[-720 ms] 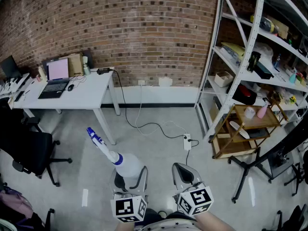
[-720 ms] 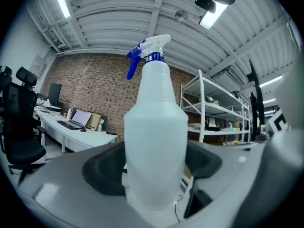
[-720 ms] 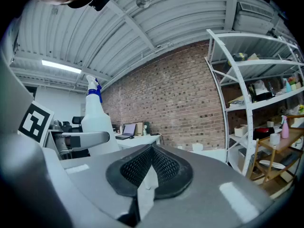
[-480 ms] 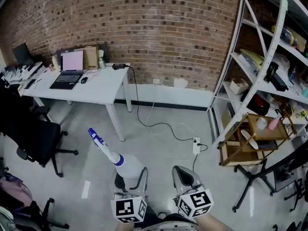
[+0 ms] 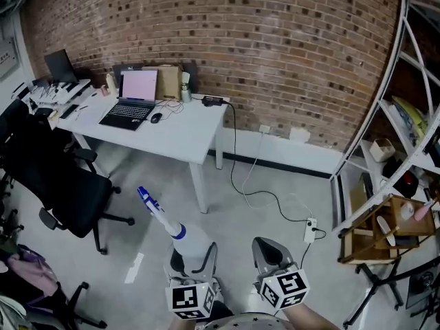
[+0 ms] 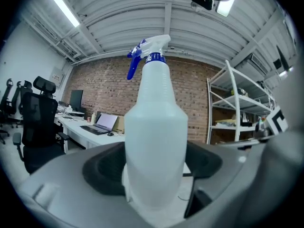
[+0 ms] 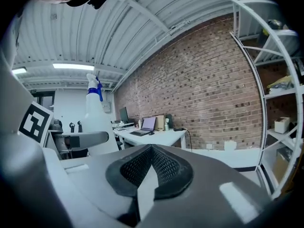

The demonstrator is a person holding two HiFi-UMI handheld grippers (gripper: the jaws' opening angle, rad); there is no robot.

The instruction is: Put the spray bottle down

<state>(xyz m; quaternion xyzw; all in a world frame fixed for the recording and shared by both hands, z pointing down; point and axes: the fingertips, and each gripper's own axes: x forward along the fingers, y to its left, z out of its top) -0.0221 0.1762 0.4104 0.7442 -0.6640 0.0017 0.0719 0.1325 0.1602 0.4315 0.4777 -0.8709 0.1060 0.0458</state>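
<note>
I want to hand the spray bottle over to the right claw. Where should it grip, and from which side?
Probably the neck under the blue collar, from the bottle's right. The left claw holds the wide body, the neck is slim and free, and the trigger juts left.

The floor (image 5: 289,177) is viewed steeply from overhead. Both gripper views are aimed almost level, with the spray bottle (image 6: 156,141) filling the left one. The brick wall (image 5: 289,53) and worktop (image 5: 182,133), at eleven o'clock, are shared.

It was an office-like workroom, shown by a bare brick wall (image 5: 289,53), a white desk (image 5: 175,136) bearing an open laptop (image 5: 132,104), black office chairs (image 5: 65,188), and white metal shelving (image 6: 237,107) holding assorted supplies.
</note>
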